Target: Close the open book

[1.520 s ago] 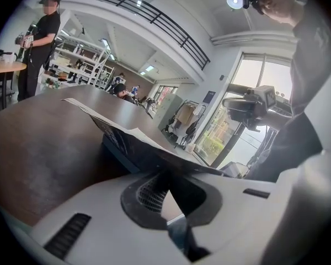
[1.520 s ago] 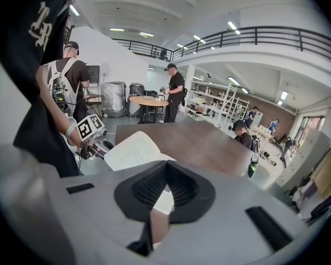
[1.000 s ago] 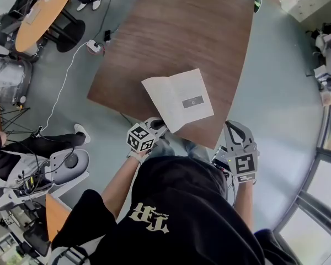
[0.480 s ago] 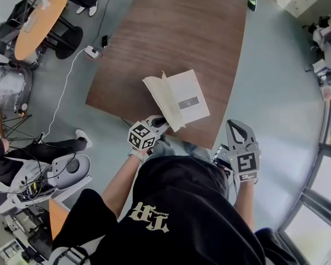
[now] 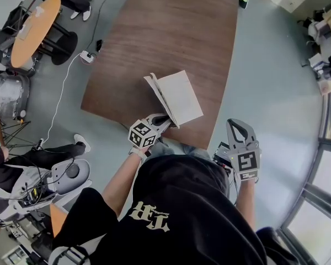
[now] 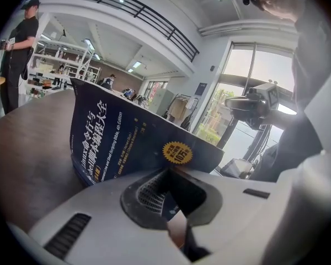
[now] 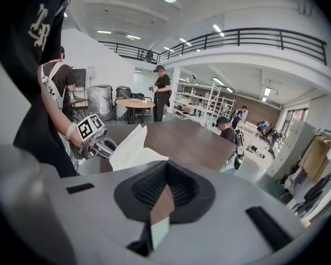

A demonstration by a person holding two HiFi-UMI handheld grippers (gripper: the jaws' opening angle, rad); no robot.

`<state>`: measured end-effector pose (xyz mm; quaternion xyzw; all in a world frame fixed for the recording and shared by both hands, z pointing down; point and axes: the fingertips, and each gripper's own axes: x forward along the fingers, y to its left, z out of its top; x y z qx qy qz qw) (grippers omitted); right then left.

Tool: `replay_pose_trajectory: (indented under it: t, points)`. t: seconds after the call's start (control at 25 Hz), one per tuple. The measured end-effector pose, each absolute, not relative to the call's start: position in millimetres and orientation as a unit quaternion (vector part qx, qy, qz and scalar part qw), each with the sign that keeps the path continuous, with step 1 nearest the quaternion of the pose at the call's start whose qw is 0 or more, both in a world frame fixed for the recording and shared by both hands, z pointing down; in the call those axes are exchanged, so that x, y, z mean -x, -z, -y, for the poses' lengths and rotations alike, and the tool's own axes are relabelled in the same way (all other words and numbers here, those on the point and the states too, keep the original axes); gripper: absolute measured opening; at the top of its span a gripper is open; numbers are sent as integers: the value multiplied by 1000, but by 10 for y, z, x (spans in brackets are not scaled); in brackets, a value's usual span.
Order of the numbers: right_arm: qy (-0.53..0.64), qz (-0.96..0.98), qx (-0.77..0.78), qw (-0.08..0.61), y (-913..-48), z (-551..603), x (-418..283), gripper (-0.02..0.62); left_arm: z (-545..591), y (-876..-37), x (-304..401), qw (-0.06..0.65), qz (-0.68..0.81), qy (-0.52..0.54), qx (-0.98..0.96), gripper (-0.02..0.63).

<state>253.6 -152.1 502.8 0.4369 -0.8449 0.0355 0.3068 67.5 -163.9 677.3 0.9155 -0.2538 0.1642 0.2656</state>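
Wooden table (image 5: 171, 26), head view: brown and long, it runs from near to far over a grey-green floor (image 5: 276, 81).
Book (image 5: 179, 95), head view: on the near part of the table, half shut. The left cover (image 5: 157, 90) stands steeply, and the right half lies flat with a white page up.
Left gripper (image 5: 161, 121), head view: at the near left corner of the book, touching the upright cover.
Right gripper (image 5: 238, 127), head view: off the table at near right, over the floor, apart from the book.
Book (image 6: 116, 137), left gripper view: the cover is dark blue with white print and a round gold sticker (image 6: 177, 153). It leans over the jaws.
Left jaws, left gripper view: narrow, pinching the lower edge of the cover.
Right jaws, right gripper view: pressed together, nothing between them.
Book (image 7: 129, 148), right gripper view: white pages in a V at the left, with the left gripper (image 7: 102, 145) just beside.
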Motion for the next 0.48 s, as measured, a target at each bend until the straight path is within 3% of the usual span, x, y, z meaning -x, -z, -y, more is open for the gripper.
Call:
replay_pose_trajectory:
  t: [0.48]
  points:
    - [-46,832,-456,313,-5056,1560,-2885,-14,1803,-6968,-964,270,236,-194,-913,6]
